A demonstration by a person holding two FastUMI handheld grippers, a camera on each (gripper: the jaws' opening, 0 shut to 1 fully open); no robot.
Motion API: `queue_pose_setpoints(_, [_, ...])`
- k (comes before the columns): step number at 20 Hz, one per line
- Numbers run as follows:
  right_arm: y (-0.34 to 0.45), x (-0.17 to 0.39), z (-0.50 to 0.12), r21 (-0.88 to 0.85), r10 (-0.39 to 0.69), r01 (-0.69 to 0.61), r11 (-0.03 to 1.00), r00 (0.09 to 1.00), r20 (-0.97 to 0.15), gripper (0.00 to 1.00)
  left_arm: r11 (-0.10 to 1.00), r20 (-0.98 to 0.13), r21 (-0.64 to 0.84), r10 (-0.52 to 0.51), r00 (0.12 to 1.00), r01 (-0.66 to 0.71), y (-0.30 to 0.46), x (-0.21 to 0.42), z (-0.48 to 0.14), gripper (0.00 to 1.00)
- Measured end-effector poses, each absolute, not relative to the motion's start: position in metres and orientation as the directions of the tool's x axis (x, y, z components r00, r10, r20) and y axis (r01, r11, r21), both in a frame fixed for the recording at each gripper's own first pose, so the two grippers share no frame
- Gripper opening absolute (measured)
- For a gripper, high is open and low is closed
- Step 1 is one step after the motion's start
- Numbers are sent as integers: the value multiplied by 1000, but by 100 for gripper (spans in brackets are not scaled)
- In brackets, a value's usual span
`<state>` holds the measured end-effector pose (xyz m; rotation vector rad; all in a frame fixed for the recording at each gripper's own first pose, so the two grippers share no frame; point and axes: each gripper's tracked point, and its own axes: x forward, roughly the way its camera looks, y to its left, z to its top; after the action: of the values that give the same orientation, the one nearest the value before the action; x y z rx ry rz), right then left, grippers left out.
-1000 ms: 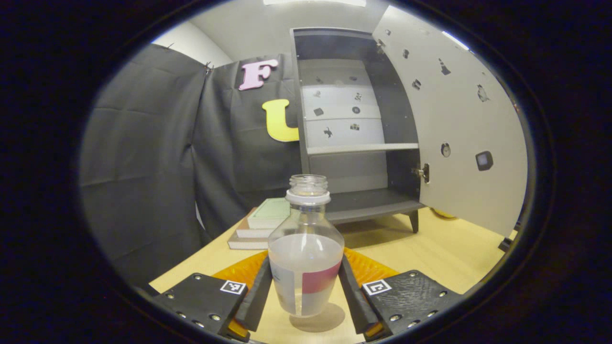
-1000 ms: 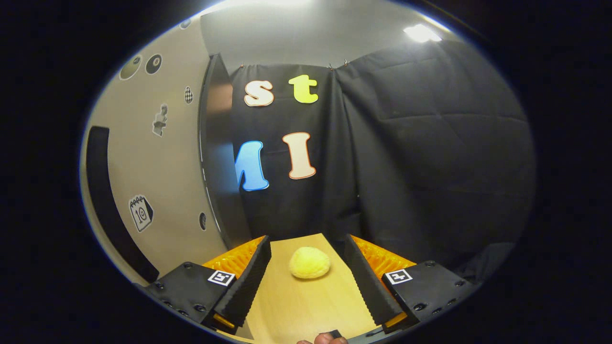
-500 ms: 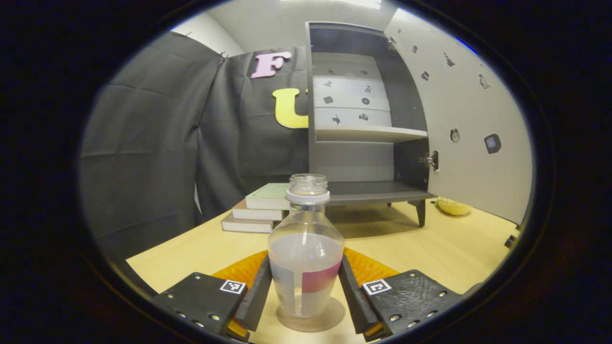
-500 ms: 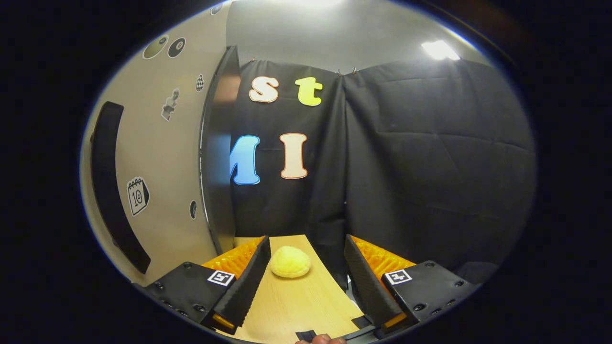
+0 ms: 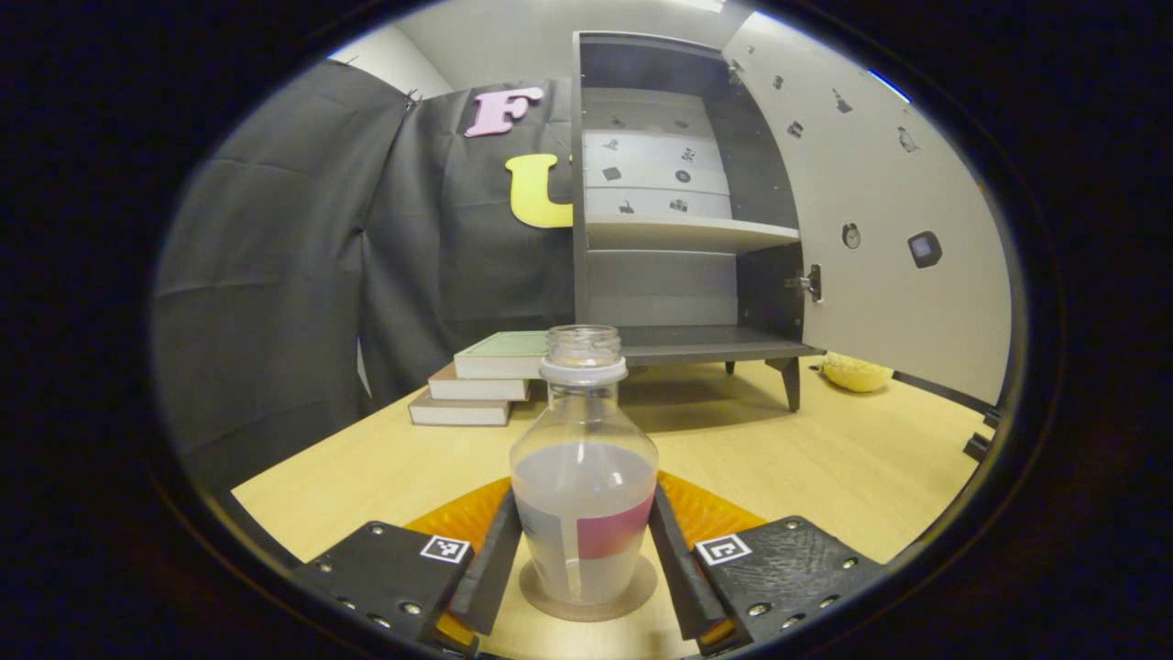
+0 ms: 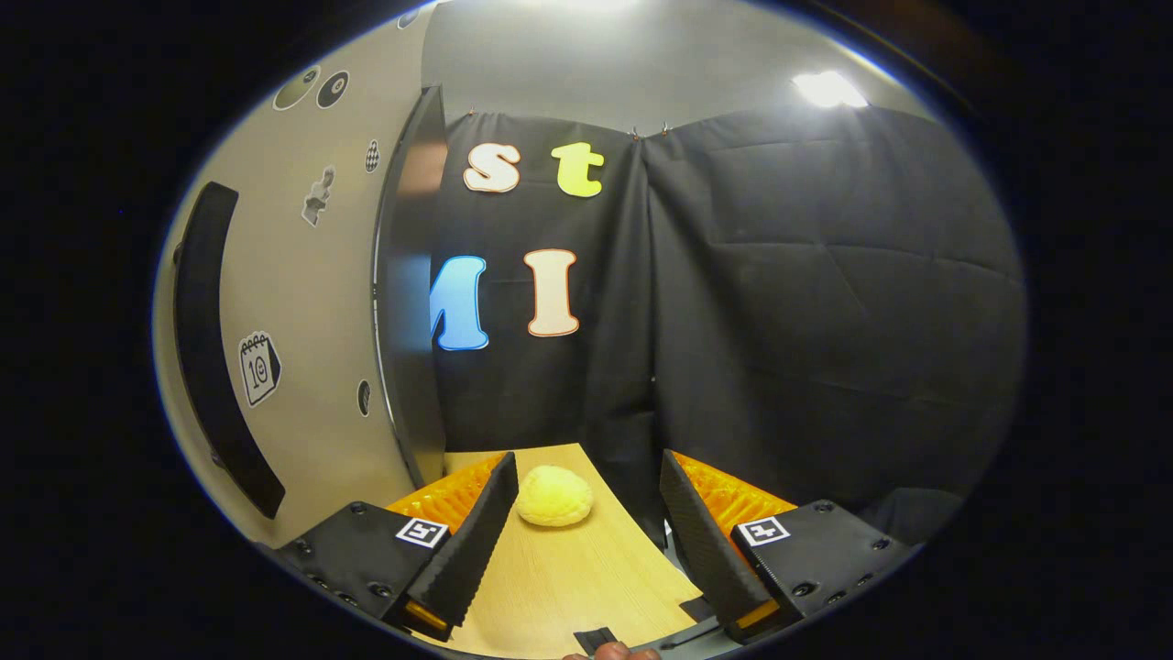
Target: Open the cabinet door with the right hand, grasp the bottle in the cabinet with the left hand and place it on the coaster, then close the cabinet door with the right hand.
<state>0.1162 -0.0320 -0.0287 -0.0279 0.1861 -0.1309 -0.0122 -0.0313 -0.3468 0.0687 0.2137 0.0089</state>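
While upright, left hand-held gripper point(image 5: 584, 559) clasps bottle point(image 5: 584, 477).

**Hidden and cut off**

Coaster point(image 5: 586, 598): mostly covered by the bottle point(image 5: 584, 495); only its rim shows. Cabinet door point(image 5: 880, 229): stickers too small to make out. In the right gripper view, the door's left side and handle point(image 6: 213, 348) run out of frame.

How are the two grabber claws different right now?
The left gripper is shut on the bottle, which sits on the coaster; the right gripper is open and holds nothing. A yellow sponge lies beyond it. Both are low over the wooden table.
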Motion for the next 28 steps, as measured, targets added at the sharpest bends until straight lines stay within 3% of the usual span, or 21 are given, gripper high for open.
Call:
queue_pose_setpoints(5, [-39, 115, -35, -23, -156, 155, 988, 971, -183, 98, 991, -229, 133, 57, 972, -27, -26, -14, -343, 73])
queue_pose_setpoints(6, [-40, 115, -36, -21, -157, 156, 988, 970, -183, 99, 989, -225, 144, 66, 972, -34, -24, -13, -340, 76])
queue_pose_setpoints(7, [-40, 113, -38, -22, -157, 156, 988, 971, -182, 99, 991, -230, 135, 55, 972, -24, -27, -12, -338, 87])
queue_pose_setpoints(9, [-43, 112, -42, -37, -166, 162, 986, 971, -174, 94, 994, -230, 112, 32, 973, -6, -31, -13, -331, 84])
queue_pose_setpoints(11, [-42, 112, -52, -42, -164, 159, 986, 969, -186, 99, 993, -214, 122, 30, 976, -4, -29, -12, -317, 87])
queue_pose_setpoints(14, [-38, 114, -61, -24, -155, 154, 988, 968, -196, 99, 986, -170, 169, 28, 985, 1, -28, -17, -287, 86])
queue_pose_setpoints(15, [-37, 115, -64, -32, -156, 152, 988, 969, -191, 94, 981, -147, 193, 23, 989, 6, -28, -16, -273, 86])
queue_pose_setpoints(16, [-36, 115, -67, -40, -155, 150, 988, 970, -190, 99, 979, -132, 204, 16, 991, 12, -29, -17, -259, 86])
queue_pose_setpoints(17, [-33, 115, -70, -40, -147, 142, 989, 971, -189, 94, 981, -119, 194, 4, 993, 19, -32, -18, -246, 83])
queue_pose_setpoints(19, [-27, 114, -72, -26, -128, 125, 992, 974, -187, 94, 989, -100, 147, -6, 995, 20, -35, -20, -220, 83])
queue_pose_setpoints(20, [-25, 113, -72, -20, -124, 123, 992, 975, -184, 99, 991, -95, 131, 0, 995, 13, -34, -23, -207, 86])
queue_pose_setpoints(22, [-22, 110, -71, 3, -113, 115, 993, 978, -177, 99, 994, -103, 101, 39, 994, -28, -27, -28, -184, 83])
queue_pose_setpoints(23, [-19, 109, -68, 13, -105, 109, 994, 980, -169, 94, 996, -101, 81, 40, 994, -32, -29, -29, -172, 83])
queue_pose_setpoints(25, [-16, 107, -61, 16, -91, 94, 995, 984, -152, 99, 998, -101, 54, 40, 994, -35, -31, -33, -145, 83])
queue_pose_setpoints(26, [-16, 105, -58, 8, -87, 89, 996, 986, -145, 94, 999, -104, 42, 36, 994, -32, -31, -34, -133, 83])
queue_pose_setpoints(28, [-14, 102, -46, -6, -77, 77, 997, 989, -127, 99, 1000, -109, 1, 13, 994, -12, -34, -38, -111, 84])
